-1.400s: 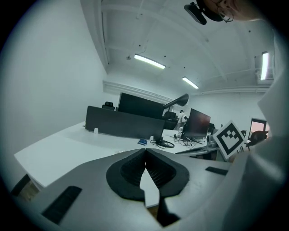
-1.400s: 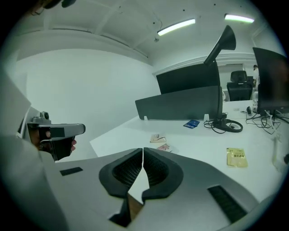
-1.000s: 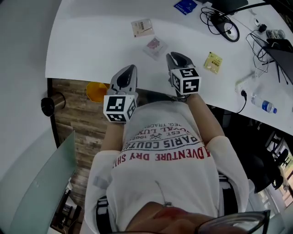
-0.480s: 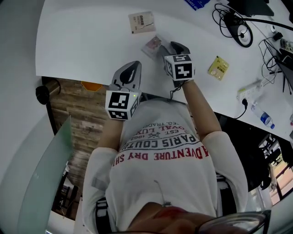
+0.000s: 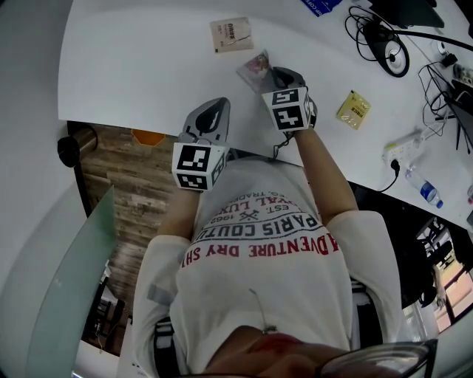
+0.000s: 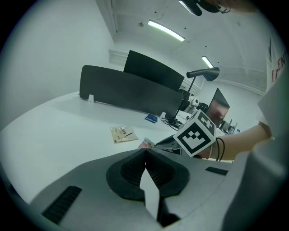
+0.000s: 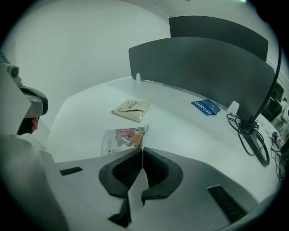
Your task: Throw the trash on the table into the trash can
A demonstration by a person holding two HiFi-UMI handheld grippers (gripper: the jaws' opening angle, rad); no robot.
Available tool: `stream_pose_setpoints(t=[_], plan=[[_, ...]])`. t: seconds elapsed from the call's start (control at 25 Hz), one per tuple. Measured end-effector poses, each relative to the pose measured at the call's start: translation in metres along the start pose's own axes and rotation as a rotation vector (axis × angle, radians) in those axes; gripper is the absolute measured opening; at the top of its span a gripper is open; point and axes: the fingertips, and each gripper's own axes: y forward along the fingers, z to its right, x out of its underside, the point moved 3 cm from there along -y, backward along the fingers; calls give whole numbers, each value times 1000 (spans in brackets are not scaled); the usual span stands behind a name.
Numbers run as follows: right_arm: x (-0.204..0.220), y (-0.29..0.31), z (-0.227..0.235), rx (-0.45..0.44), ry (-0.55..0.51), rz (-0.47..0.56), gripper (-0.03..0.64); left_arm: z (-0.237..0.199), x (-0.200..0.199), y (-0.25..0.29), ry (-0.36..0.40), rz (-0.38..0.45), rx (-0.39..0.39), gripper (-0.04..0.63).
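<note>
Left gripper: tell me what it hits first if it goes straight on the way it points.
Most likely the white table, just short of the pink wrapper beyond its shut fingers; depth is unclear, so the wrapper could come first.

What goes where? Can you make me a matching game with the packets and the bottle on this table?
Things:
1 beige packet
2 yellow packet
3 blue packet
4 water bottle

Places:
A off the white table, past its edge
B beside the black cables
C just beyond the pink wrapper
D between the pink wrapper and the power strip

Pairs: 1-C, 2-D, 3-B, 4-A
</note>
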Motion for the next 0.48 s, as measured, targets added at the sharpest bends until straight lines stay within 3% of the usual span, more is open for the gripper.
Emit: stream_pose_setpoints(t=[0.24,0.48], plan=[[0,-6,-6,-116,79,-4,29,-1,-4,-10,3,31,-14,23],[-38,-23,-59,-264,77,70,29,-33,1,-45,-59,90,-101,23]])
